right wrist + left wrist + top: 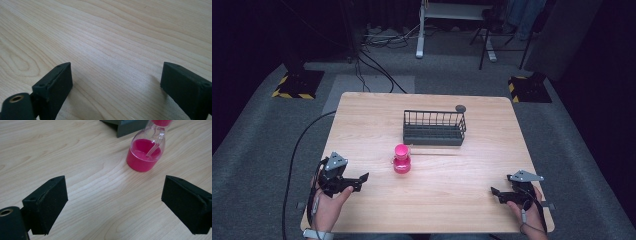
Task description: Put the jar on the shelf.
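Observation:
A small clear bottle (402, 160) with pink liquid and a pink cap stands upright near the middle of the wooden table (362, 120). In the left gripper view the bottle (146, 155) is ahead and to the right, apart from the jaws. My left gripper (361, 181) is held above the table's front left, open, with nothing between its jaws (113, 202). My right gripper (496, 193) sits low at the front right, open over bare wood (116, 82).
A dark wire basket (434, 128) stands behind the bottle, with a small dark round thing (460, 108) just beyond it. A black cable (294, 150) trails off the table's left side. Floor stands and cables lie past the far edge.

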{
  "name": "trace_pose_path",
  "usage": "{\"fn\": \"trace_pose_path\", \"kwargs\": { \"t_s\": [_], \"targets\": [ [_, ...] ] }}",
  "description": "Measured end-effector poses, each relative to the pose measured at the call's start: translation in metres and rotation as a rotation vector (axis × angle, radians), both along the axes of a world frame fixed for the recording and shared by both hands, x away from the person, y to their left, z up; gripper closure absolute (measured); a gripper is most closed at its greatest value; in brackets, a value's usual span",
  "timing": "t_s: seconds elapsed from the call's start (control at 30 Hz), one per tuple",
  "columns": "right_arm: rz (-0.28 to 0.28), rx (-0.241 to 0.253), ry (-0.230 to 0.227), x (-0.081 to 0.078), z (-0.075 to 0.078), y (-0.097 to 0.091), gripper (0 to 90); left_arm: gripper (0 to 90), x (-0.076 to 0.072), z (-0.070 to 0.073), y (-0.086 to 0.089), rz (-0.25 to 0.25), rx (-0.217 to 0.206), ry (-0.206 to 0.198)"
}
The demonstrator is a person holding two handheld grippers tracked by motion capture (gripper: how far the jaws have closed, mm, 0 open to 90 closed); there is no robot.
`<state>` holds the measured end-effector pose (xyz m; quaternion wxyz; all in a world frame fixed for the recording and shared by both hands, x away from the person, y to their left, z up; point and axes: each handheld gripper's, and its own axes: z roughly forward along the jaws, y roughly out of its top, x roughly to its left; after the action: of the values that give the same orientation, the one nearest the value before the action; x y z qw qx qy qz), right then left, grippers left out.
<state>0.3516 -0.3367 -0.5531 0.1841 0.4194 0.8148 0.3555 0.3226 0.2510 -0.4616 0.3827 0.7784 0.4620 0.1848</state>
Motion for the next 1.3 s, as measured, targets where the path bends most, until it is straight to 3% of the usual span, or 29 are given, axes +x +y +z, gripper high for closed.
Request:
{"fn": "trace_pose_path", "kwargs": {
  "t_s": [0.5, 0.67, 1.3],
  "targets": [
    [0.000, 0.000, 0.000, 0.000, 0.000, 0.000, 10.5, 5.1, 0.010, 0.014, -0.013, -0.019, -0.014, -0.039],
    [0.000, 0.000, 0.000, 0.000, 0.000, 0.000, 10.5, 3.7, 0.015, 0.016, -0.018, -0.023, -0.045, -0.050],
    [0.000, 0.000, 0.000, 0.000, 0.000, 0.000, 10.6, 3.9, 0.029, 0.021, -0.044, -0.077, -0.056, -0.084]
  ]
}}
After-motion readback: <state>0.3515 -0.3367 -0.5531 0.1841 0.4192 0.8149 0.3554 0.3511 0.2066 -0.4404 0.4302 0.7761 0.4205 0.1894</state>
